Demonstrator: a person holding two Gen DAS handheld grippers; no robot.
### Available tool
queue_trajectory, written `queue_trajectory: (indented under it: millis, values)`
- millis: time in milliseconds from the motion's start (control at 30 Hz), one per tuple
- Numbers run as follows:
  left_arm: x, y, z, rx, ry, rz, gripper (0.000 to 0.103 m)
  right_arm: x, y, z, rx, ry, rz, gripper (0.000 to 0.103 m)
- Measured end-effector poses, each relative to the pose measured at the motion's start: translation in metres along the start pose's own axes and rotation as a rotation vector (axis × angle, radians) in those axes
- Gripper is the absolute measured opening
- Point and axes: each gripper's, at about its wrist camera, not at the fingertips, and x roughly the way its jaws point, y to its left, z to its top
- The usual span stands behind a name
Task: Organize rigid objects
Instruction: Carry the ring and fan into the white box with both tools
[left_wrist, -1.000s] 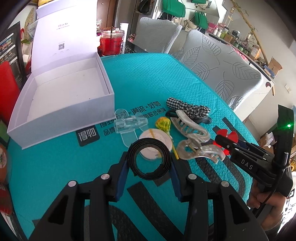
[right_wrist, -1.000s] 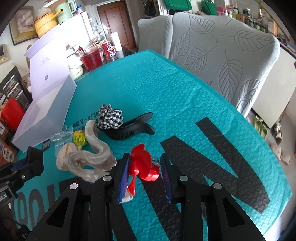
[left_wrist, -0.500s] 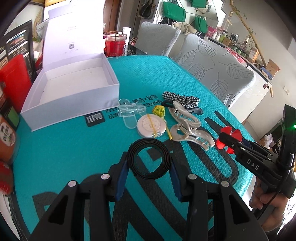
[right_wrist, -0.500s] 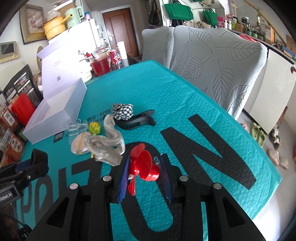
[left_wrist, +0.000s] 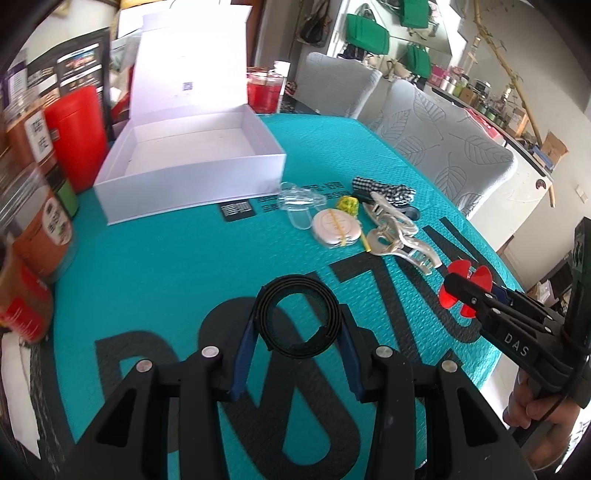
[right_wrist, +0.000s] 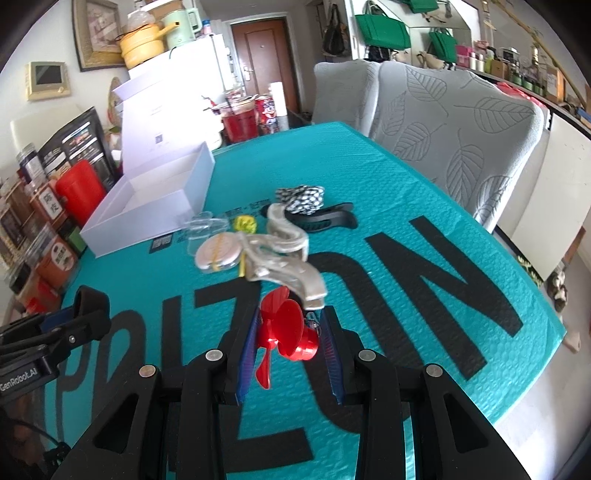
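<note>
While angled down over teal mat (left_wrist: 184, 258), left hand-held gripper (left_wrist: 297, 325) clamps black ring (left_wrist: 299, 319); right hand-held gripper (right_wrist: 290, 338) clamps red fan (right_wrist: 284, 328).

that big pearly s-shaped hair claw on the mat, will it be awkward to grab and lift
Probably awkward: the pearly hair claw looks glossy and curved, so flat pads may slip. It seems rigid, so it shouldn't flop. It overlaps the round compact, so lifting it might nudge that.

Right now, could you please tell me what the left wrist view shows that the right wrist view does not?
Only the left wrist view shows the black ring clamped in the left hand-held gripper.

Only the right wrist view shows the yellow pot and brown door.

Both show the white box, silver hair claw and red fan clamped in the right hand-held gripper.
</note>
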Motion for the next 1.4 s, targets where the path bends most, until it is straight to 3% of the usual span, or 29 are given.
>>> queue_trajectory:
  millis: [667,1000,1400]
  values:
    - [-0.045,0.036,-0.020,-0.130,-0.078,0.143,0.041,0.004,0.073,-0.008,-0.190,0.017,0.228,0.033]
    - [-0.038,0.054,-0.002,-0.158,-0.075,0.178,0.041,0.017,0.101,0.000,-0.272,0.048,0.308,0.033]
    - [-0.025,0.061,0.033,-0.130,-0.072,0.171,0.041,0.029,0.117,0.029,-0.325,0.055,0.342,0.033]
